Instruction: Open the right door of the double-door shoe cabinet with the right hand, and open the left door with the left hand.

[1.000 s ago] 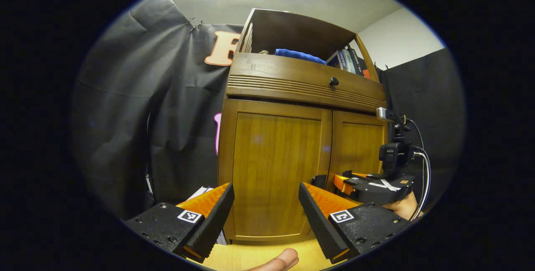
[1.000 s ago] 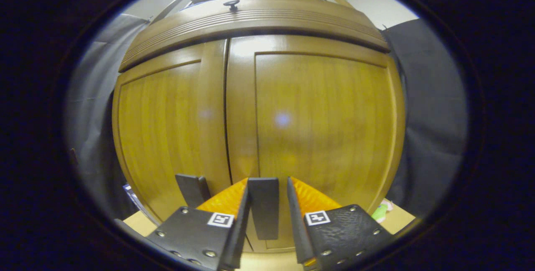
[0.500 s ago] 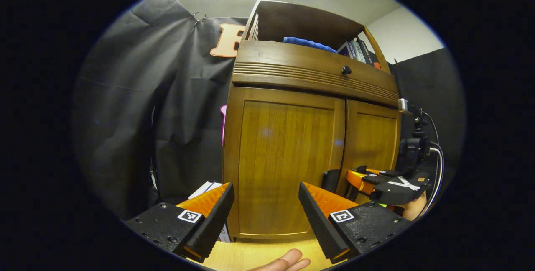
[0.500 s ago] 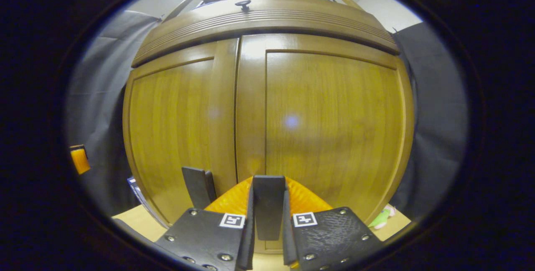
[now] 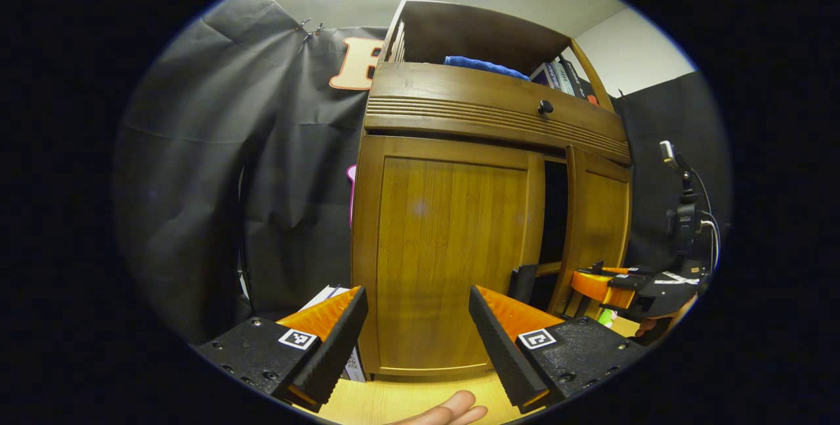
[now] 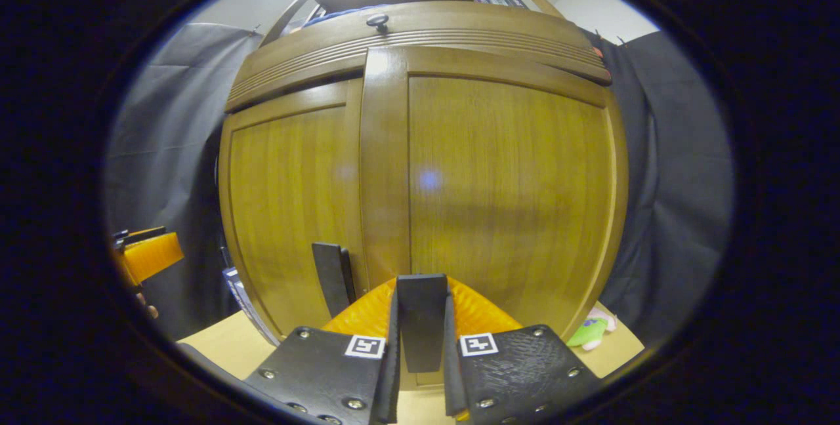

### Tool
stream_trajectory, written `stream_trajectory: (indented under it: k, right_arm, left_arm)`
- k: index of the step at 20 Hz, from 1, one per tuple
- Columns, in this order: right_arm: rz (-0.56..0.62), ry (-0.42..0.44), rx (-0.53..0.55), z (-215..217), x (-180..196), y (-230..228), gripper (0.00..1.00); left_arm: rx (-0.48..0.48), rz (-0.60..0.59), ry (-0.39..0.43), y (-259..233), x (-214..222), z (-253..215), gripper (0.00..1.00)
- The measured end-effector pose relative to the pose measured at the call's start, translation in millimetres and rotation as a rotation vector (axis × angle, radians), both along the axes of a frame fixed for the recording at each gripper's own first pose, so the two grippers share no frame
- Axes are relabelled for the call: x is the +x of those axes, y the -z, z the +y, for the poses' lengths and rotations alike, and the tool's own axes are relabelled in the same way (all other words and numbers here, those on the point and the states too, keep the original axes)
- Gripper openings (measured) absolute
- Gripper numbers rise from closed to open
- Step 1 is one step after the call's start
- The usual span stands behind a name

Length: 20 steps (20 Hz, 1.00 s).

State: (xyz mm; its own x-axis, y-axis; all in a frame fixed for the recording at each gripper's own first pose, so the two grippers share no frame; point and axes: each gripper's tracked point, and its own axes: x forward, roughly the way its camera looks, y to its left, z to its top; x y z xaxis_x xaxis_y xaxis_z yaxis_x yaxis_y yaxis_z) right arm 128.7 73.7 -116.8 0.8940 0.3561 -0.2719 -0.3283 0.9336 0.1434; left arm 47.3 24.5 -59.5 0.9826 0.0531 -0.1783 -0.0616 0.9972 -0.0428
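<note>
The wooden shoe cabinet has its left door [image 5: 453, 254] closed and its right door [image 5: 600, 228] swung ajar, with a dark gap [image 5: 554, 215] between them. My right gripper [image 6: 422, 294] is shut on the right door's dark upright handle [image 6: 422, 330]; it also appears in the left gripper view [image 5: 630, 284]. The left door's dark handle [image 6: 333, 271] stands just left of it, untouched. My left gripper [image 5: 417, 326] is open, held back from the left door [image 6: 289, 202], with nothing between its fingers.
Above the doors is a drawer with a black knob [image 5: 545, 107], and a shelf holding a blue cloth [image 5: 482, 65] and books [image 5: 561, 77]. Papers [image 5: 328, 297] lean by the cabinet's left foot. A green toy [image 6: 587, 332] lies at its right. A fingertip [image 5: 446, 408] shows low.
My right gripper closed on the right door's handle and pulled the door out from flush to ajar. My left gripper stayed open and hardly moved.
</note>
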Motion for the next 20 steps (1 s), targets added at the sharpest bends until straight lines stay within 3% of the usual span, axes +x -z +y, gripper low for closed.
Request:
stream_trajectory:
  k: [10,20]
  right_arm:
    - [0.01,0.0,-0.027,-28.3,-31.9,-5.8,0.27]
    - [-0.002,0.082,-0.108,-54.3,-53.4,-9.7,0.27]
  left_arm:
    - [0.004,-0.004,0.044,-2.0,-3.5,-5.6,0.93]
    - [0.008,-0.028,0.049,-9.2,-8.0,-5.6,0.92]
